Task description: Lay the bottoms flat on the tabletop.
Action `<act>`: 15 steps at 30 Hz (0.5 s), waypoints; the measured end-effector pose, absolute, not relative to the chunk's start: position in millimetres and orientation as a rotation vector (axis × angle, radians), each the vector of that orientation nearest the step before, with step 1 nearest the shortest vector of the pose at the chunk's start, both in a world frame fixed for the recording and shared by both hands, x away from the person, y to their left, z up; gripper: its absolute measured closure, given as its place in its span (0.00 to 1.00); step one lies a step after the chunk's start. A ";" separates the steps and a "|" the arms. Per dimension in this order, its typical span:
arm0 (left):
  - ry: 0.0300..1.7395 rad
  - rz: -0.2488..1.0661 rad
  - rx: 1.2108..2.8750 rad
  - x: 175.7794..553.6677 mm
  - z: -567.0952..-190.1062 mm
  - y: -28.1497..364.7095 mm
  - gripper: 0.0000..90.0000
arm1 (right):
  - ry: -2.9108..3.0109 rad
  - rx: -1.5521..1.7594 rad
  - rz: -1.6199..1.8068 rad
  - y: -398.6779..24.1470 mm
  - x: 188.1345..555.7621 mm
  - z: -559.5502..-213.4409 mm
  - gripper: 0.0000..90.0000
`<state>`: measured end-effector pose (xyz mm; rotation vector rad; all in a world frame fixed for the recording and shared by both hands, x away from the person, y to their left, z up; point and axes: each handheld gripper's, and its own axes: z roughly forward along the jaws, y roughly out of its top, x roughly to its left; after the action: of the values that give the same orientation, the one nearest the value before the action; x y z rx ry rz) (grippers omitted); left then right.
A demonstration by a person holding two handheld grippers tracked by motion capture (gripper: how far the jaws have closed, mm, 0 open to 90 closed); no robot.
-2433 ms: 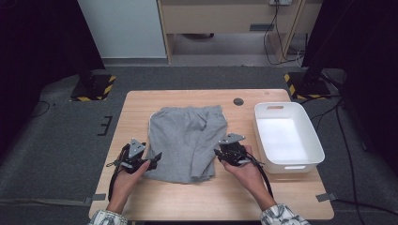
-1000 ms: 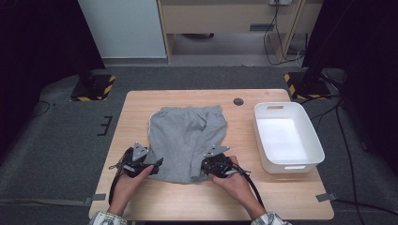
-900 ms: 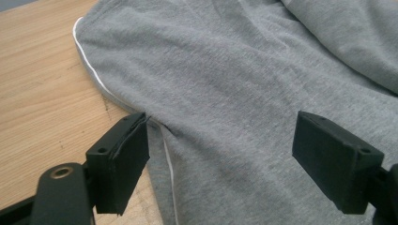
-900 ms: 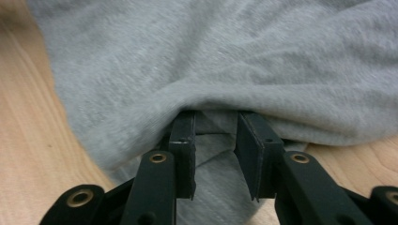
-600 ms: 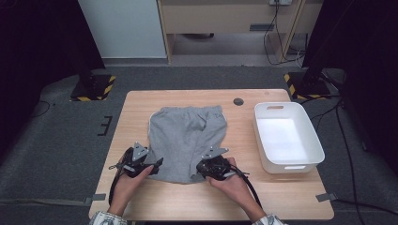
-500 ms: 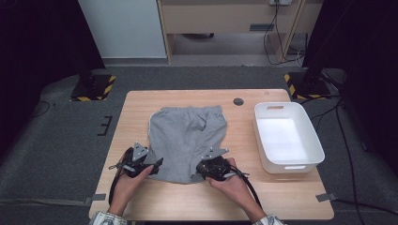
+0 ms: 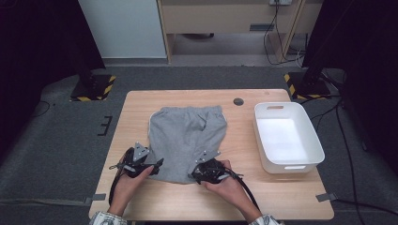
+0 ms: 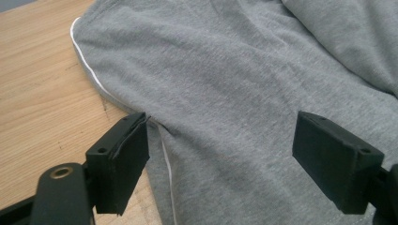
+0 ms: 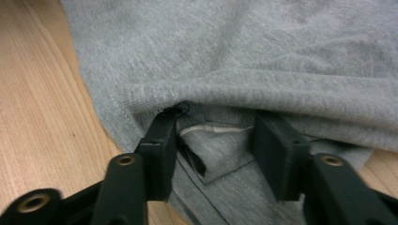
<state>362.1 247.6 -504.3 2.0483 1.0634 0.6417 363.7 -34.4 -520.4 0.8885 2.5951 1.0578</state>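
Wooden table (image 7: pixel 277 197), grey shorts (image 7: pixel 187 136), right gripper (image 7: pixel 199 171) opening

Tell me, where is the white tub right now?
In the high view the white tub sits on the right side of the table, apart from the grey shorts at its left.

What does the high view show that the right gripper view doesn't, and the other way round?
The high view takes in the whole scene: the white bin at the table's right, the left gripper at the near left hem of the grey shorts, and both of the person's hands. The right gripper view adds close detail: the right gripper with its jaws tucked under a fold of the hem, a gap on each side of the small fabric flap between them. These jaws have just been opening. Both show the grey shorts lying on the wooden table.
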 end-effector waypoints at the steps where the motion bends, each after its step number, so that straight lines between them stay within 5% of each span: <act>1: 1.064 0.642 2.050 362.2 -504.4 247.7 0.20 | 2.597 0.893 1.063 -35.0 364.3 -519.9 0.63; 8: 1.067 0.637 2.068 362.7 -506.0 247.7 0.20 | 2.582 0.893 1.101 -42.3 363.9 -514.2 0.90; 15: 1.069 0.615 2.148 365.9 -516.1 244.1 0.20 | 2.562 0.906 1.091 -54.9 364.2 -508.1 0.92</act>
<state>365.9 244.1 -516.1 2.1483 1.0693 0.6150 364.2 -54.9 -508.1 0.9059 2.5623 1.0913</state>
